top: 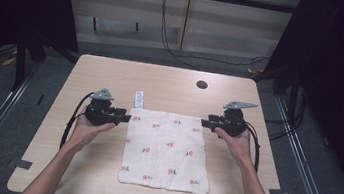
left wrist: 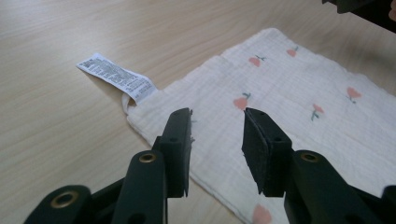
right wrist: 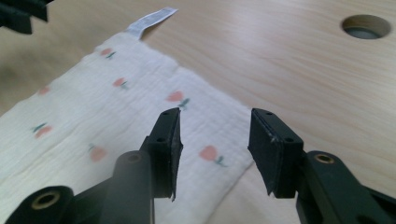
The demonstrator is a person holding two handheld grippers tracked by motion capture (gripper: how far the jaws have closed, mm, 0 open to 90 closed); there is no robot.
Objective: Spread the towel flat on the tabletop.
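Cream cloth (top: 167,150) with small pink prints lies flat mid-table (top: 112,76), white care tag (top: 138,99) sticking out from its far left corner. Left gripper (top: 126,118) sits at the cloth's far left corner, jaws spread, nothing between them; in the left gripper view the jaws hang over the cloth edge just beside the tag. Right gripper (top: 204,124) at the far right corner, jaws spread too, empty. Round hole (top: 202,85) in the table beyond, well apart.

Right gripper (right wrist: 214,140) (fingers apart) over cloth (right wrist: 93,121) corner.
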